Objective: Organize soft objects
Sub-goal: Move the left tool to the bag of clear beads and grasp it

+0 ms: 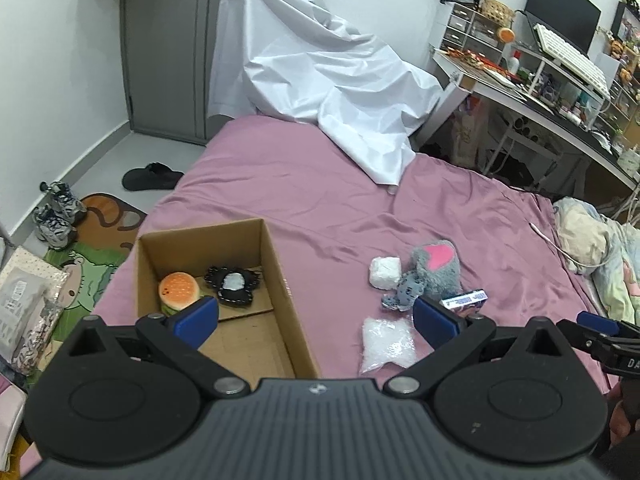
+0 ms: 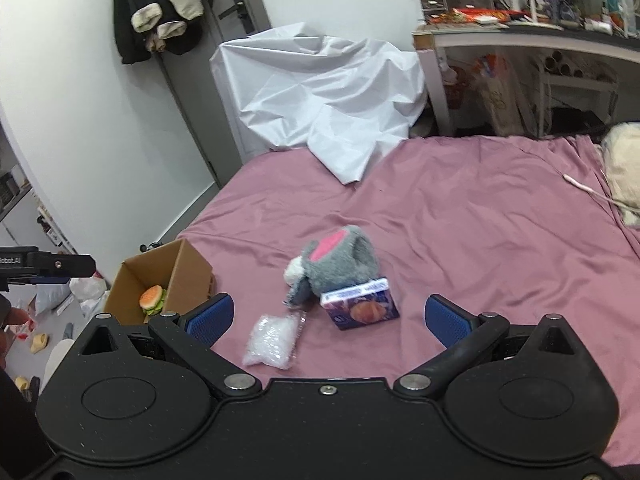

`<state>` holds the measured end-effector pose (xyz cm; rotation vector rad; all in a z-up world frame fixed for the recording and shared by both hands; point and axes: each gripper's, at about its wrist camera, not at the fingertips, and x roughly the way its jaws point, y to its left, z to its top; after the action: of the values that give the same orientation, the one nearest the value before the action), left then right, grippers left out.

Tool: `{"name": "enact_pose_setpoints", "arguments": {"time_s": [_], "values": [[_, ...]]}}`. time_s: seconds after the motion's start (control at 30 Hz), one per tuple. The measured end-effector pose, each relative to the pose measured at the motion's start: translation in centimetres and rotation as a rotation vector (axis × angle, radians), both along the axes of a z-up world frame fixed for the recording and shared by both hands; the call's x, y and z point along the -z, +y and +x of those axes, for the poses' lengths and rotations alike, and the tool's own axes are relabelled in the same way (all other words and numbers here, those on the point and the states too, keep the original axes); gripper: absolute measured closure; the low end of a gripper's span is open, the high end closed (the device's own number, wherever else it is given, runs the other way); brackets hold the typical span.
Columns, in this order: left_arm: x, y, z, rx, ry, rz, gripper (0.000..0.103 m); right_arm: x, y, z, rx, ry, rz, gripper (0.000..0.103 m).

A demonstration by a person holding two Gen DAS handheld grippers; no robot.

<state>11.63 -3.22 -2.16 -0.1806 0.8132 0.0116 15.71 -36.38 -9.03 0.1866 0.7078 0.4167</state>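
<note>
Left wrist view cuts off quite a bit: the burger toy in the cardboard box is half hidden behind the gripper's blue pad, and the near end of the box disappears under the gripper body. Next to the burger there's a black thing with a white middle, can't tell what it is. The box runs lengthwise away from the camera, open side up, sitting at the left edge of the bed.

The rest sits near the middle of the bed, closer to the near edge. The grey plush toy lies on its side with its pink patch facing up, and I can't make out its face. A white lump touches it on the box side; from the right wrist view the lump is mostly hidden behind the plush. A small purple box leans against the plush on the near side, long axis running left to right, printed face tilted up toward the right camera. The clear bag of white bits lies flat just beside it, long axis pointing away from the camera.

Left gripper has its jaws wide apart, nothing between them. Right gripper is the same, spread wide and empty, hovering over the bag and purple box
</note>
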Motion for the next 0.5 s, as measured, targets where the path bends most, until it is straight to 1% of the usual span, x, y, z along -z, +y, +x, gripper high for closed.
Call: {"name": "enact_pose_setpoints", "arguments": {"time_s": [0.2,0.5], "values": [[0.7,-0.7,1.0,0.038,0.018,-0.002,0.001,1.4,-1.4,0.5,0.037,0.048,0.030,0.000],[1.7,-1.6,2.7,0.076,0.026,-0.020,0.001,2.4,-2.2,0.9,0.049,0.063,0.041,0.000]]}}
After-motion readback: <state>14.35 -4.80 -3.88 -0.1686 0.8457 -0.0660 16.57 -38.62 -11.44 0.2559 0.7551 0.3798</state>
